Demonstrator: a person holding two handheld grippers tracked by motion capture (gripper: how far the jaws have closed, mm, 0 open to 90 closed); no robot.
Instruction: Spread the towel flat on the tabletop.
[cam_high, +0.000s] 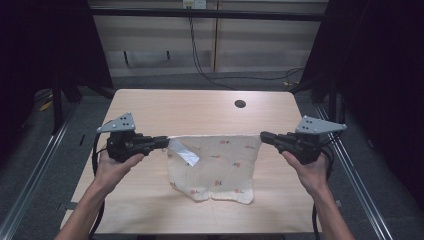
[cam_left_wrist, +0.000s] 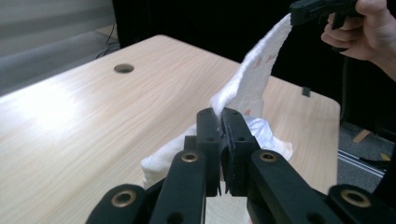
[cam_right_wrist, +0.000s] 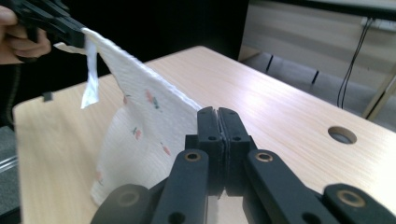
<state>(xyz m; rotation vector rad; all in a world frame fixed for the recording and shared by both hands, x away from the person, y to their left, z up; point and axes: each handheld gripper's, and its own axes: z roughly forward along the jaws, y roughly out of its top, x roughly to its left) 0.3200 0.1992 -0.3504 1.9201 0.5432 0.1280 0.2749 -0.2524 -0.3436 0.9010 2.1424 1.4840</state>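
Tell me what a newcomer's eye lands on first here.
First, the white cloth with small red motifs, stretched taut along its top edge above the middle of the pale wooden table, its lower part draping onto the tabletop. The left gripper and right gripper each clamp one upper corner. A shiny white label hangs near the left corner.

Textured white cloth (cam_high: 215, 167), smooth pale wood-grain table (cam_high: 200, 110), matt black claws.
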